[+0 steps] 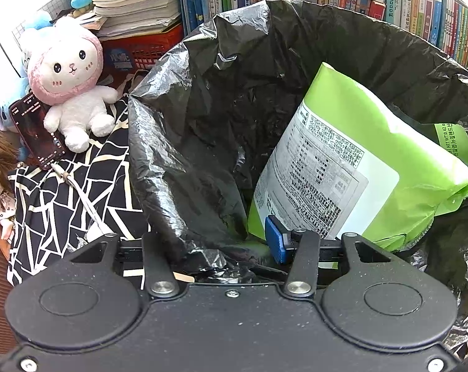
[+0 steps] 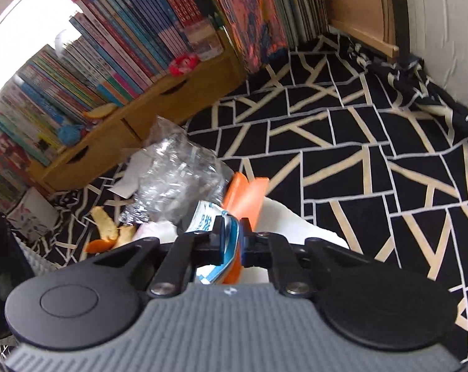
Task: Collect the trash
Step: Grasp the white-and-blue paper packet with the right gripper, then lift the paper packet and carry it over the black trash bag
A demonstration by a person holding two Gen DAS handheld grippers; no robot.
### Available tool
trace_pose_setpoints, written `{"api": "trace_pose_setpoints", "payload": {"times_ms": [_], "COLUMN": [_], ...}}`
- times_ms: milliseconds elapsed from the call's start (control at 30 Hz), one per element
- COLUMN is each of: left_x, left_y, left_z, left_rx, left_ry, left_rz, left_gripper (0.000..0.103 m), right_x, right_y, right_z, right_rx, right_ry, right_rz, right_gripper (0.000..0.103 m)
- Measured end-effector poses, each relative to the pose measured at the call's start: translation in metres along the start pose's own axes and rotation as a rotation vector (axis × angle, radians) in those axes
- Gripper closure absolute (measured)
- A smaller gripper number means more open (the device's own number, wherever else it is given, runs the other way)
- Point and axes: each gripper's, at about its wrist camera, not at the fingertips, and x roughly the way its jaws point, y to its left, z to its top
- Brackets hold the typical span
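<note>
My left gripper (image 1: 221,248) is shut on the near rim of a black trash bag (image 1: 234,99), which stands wide open ahead. One blue pad (image 1: 275,243) shows inside the bag; the other finger is hidden under the plastic. A green and white packet (image 1: 358,167) leans inside the bag at the right. In the right wrist view my right gripper (image 2: 249,186), with orange fingers (image 2: 255,198), is shut on a blue and white wrapper (image 2: 206,220). A crushed clear plastic bottle (image 2: 171,179) sits against the wrapper on the left; whether they are one piece I cannot tell.
Orange peel (image 2: 106,226) and white paper (image 2: 128,176) lie on the black and cream patterned cloth (image 2: 358,142). A wooden drawer unit (image 2: 159,108) with books stands behind. Beside the bag sit a white plush rabbit (image 1: 72,90) and a phone (image 1: 37,130).
</note>
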Motion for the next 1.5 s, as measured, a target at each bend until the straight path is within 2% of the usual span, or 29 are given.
{"api": "trace_pose_setpoints", "payload": {"times_ms": [200,300,367,467,533,633,767,933,1033,1200,1300,1400,1467,1500], "left_x": [0.003,0.003,0.003,0.003,0.003,0.003,0.002,0.001,0.001,0.001,0.001,0.001,0.001,0.001], "left_y": [0.006,0.007,0.008,0.008,0.008,0.007,0.006,0.005,0.004,0.004,0.005,0.006,0.006,0.006], "left_z": [0.001,0.001,0.001,0.0,-0.001,0.0,-0.001,-0.001,0.0,0.0,0.0,-0.001,-0.001,-0.001], "left_rx": [-0.012,-0.014,-0.016,-0.006,-0.003,-0.009,-0.02,-0.027,-0.024,-0.02,-0.018,-0.019,-0.02,-0.021], "left_ry": [0.024,0.025,0.03,0.031,0.031,0.026,0.014,0.005,0.005,0.005,0.003,0.001,-0.001,-0.002], "left_rz": [-0.05,-0.059,-0.067,-0.074,-0.077,-0.071,-0.059,-0.048,-0.046,-0.048,-0.053,-0.058,-0.061,-0.062], "left_gripper": [0.056,0.056,0.056,0.056,0.056,0.056,0.056,0.056,0.056,0.056,0.056,0.056,0.056,0.056], "right_x": [-0.031,-0.04,-0.038,-0.023,-0.009,0.015,0.036,0.054,0.056,0.048,0.04,0.03,0.023,0.019], "right_y": [0.015,0.028,0.035,0.037,0.036,0.04,0.047,0.052,0.051,0.053,0.056,0.06,0.061,0.061], "right_z": [0.014,0.02,0.02,0.014,0.006,-0.009,-0.024,-0.028,-0.033,-0.042,-0.043,-0.046,-0.046,-0.046], "right_rx": [0.001,-0.057,-0.109,-0.17,-0.22,-0.35,-0.483,-0.538,-0.51,-0.485,-0.496,-0.506,-0.503,-0.501], "right_ry": [-0.051,-0.068,-0.066,-0.036,-0.003,0.055,0.09,0.136,0.159,0.154,0.132,0.101,0.088,0.085], "right_rz": [0.034,0.012,-0.04,-0.113,-0.125,-0.193,-0.22,-0.19,-0.143,-0.133,-0.146,-0.159,-0.16,-0.151], "right_gripper": [0.095,0.095,0.082,0.034,0.028,0.026,0.023,0.023,0.023,0.027,0.039,0.062,0.087,0.089]}}
